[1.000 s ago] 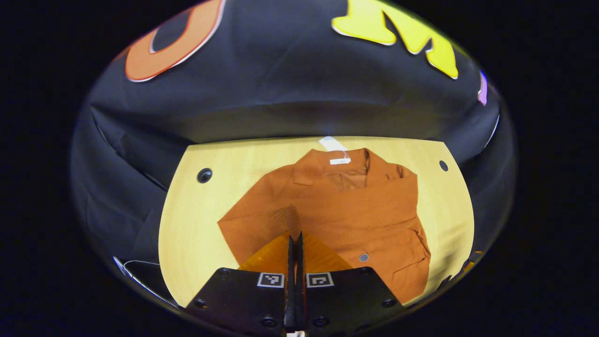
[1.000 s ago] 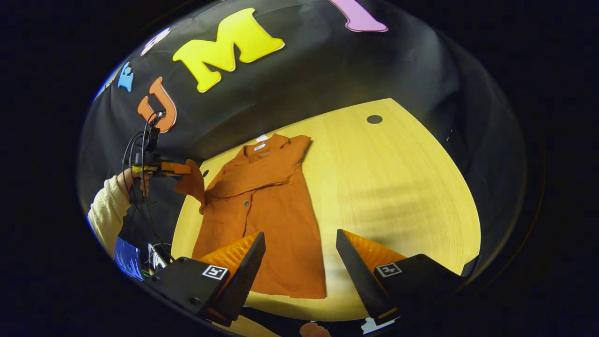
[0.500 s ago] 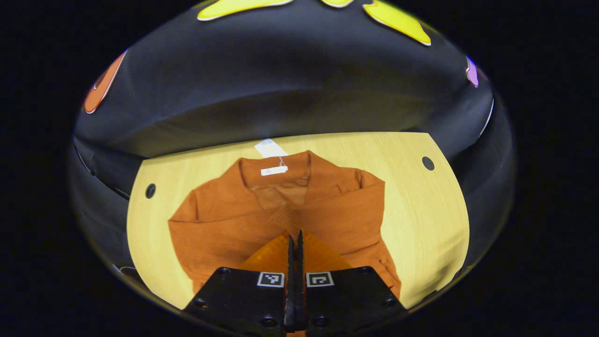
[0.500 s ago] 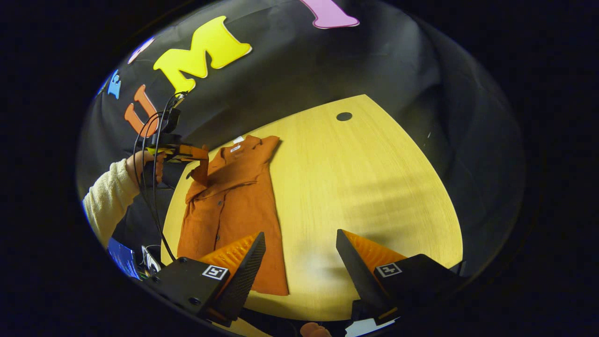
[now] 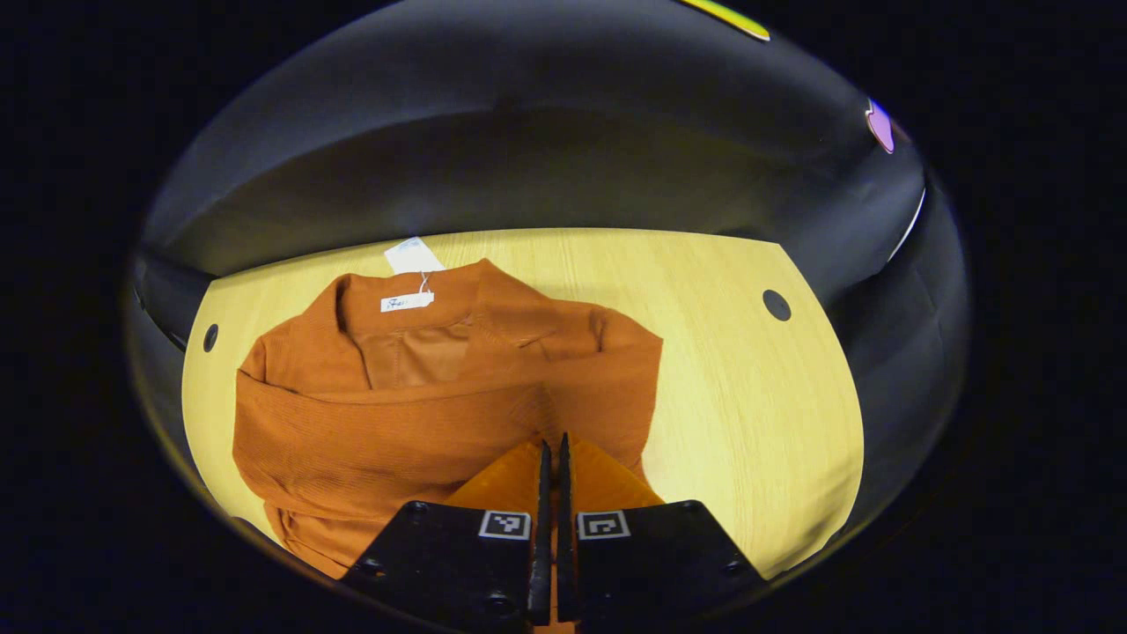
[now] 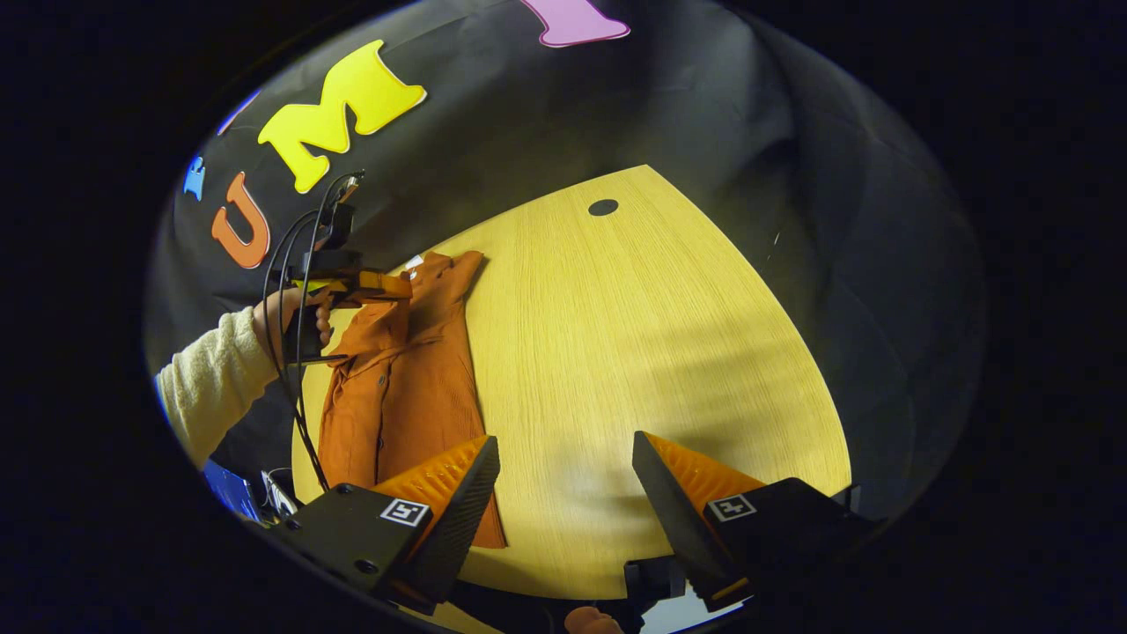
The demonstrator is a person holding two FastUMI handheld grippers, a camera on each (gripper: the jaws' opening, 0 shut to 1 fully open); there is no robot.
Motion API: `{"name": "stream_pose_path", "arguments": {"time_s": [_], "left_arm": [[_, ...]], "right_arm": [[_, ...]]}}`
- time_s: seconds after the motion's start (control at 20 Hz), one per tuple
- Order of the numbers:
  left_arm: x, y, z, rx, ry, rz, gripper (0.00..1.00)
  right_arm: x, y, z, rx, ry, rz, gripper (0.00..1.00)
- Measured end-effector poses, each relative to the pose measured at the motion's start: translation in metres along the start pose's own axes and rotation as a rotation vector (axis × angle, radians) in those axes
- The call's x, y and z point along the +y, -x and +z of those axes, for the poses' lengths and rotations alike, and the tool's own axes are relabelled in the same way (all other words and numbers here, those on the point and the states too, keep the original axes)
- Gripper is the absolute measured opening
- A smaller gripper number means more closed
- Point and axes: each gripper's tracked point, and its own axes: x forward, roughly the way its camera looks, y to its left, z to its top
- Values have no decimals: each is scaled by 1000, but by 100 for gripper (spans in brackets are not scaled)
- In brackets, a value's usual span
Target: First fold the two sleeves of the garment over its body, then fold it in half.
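Rust-orange garment [image 5: 440,396] lies on a pale wooden table [image 5: 748,396], one sleeve [image 5: 370,440] lifted across its body.

Left gripper view: the left gripper [image 5: 550,458], fingers pressed together, pinches the sleeve's cuff over the chest, below the collar's white tag [image 5: 407,302]. Right gripper view: the right gripper [image 6: 563,475] hovers with fingers wide apart, holding nothing, above bare table beside the hem; farther off, a cream-sleeved hand [image 6: 295,317] holds the left gripper.
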Motion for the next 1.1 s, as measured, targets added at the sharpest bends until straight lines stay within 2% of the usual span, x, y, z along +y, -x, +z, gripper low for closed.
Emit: {"name": "stream_pose_path", "arguments": {"time_s": [0.1,0.2,0.25,0.35,0.4,0.45,0.5,0.55,0.6,0.7,0.75,0.8,0.9,1.05,1.1], "left_arm": [[-6,-2,1,-5,9,-21,9],[-15,-3,-4,-5,46,-56,11],[-23,-2,-7,5,70,-84,16],[-27,-2,-13,22,76,-75,49],[-25,-2,-15,17,66,-71,54],[-24,0,-18,11,60,-76,56],[-20,1,-23,2,57,-79,77],[-17,7,-26,-12,53,-73,75],[-11,15,-30,-23,45,-59,89],[7,29,-39,-55,15,-22,96],[19,37,-44,-73,1,-2,96],[32,45,-52,-90,-13,16,96],[54,62,-72,-115,-32,29,98],[101,92,-109,-157,-61,92,98],[113,100,-121,-161,-63,105,98]], "right_arm": [[-1,1,-2,2,0,-4,95],[-1,2,-5,2,2,-8,99],[0,3,-5,2,2,-9,99],[0,4,-8,1,0,-11,99],[2,5,-10,2,1,-11,99],[4,5,-12,3,5,-12,99],[7,5,-13,4,12,-13,98],[9,6,-15,7,21,-13,98],[12,4,-18,12,29,-14,95],[18,4,-24,24,50,-9,99],[22,2,-27,28,64,-8,94],[29,1,-30,32,80,-7,98],[37,-5,-36,45,116,-16,98],[54,-14,-49,79,159,-6,98],[61,-17,-55,90,178,-2,95]]}}
